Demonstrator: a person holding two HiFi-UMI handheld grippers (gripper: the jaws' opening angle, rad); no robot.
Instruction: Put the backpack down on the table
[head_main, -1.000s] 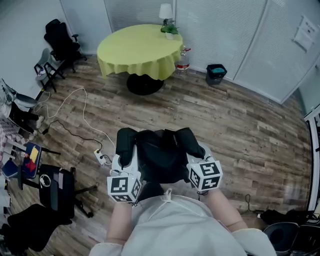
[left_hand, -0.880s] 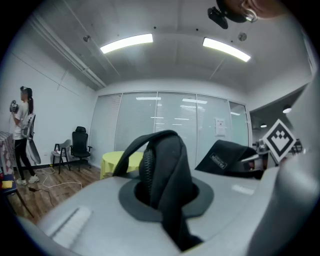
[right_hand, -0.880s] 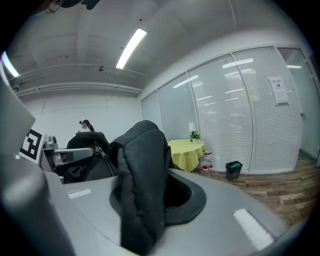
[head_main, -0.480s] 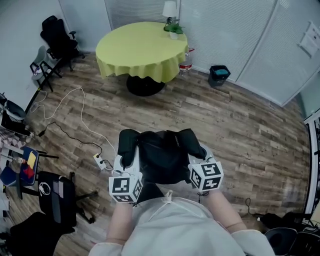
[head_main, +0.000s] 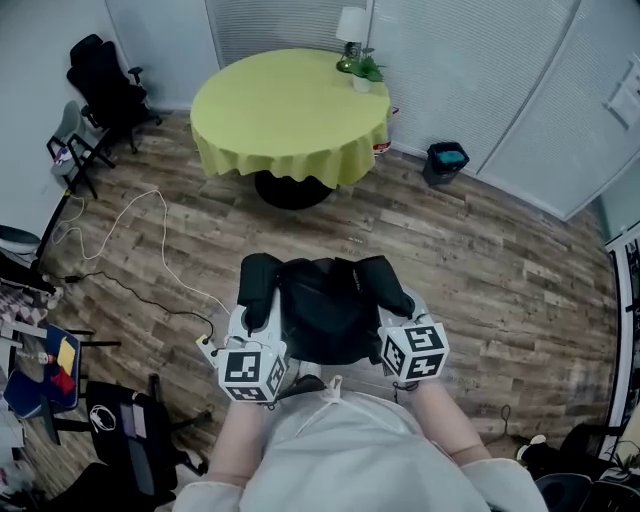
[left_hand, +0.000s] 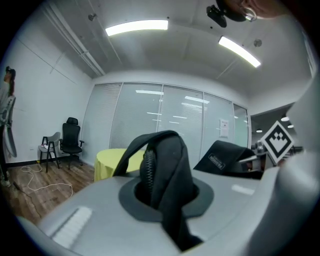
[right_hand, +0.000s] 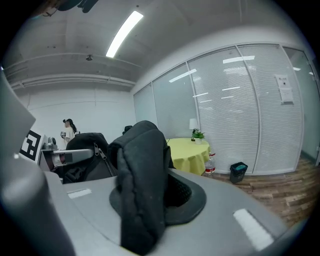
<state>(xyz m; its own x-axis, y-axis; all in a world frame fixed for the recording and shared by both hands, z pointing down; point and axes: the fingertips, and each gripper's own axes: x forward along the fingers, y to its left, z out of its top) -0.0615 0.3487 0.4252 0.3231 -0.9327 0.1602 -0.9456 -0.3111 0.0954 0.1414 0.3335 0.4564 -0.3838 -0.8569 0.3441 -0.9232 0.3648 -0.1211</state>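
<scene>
A black backpack (head_main: 325, 315) hangs in front of the person, carried between both grippers above the wood floor. My left gripper (head_main: 253, 330) is shut on its left shoulder strap (left_hand: 167, 175), which loops up out of the jaws. My right gripper (head_main: 398, 318) is shut on the padded right strap (right_hand: 140, 190). The round table with a yellow-green cloth (head_main: 290, 110) stands ahead across the floor, also visible as the table (left_hand: 112, 160) in the left gripper view and the table (right_hand: 192, 150) in the right gripper view. A small lamp (head_main: 351, 25) and a potted plant (head_main: 365, 70) sit at its far edge.
A black office chair (head_main: 100, 85) and a folding chair (head_main: 70, 145) stand at the left wall. A white cable with a power strip (head_main: 208, 345) lies on the floor left of me. A dark bin (head_main: 445, 160) and a water bottle (head_main: 385, 140) stand near the table. Clutter sits at bottom left.
The person has walked toward the table with the backpack; the table now looks larger and nearer in the head view. Both grippers keep their hold on the straps.
</scene>
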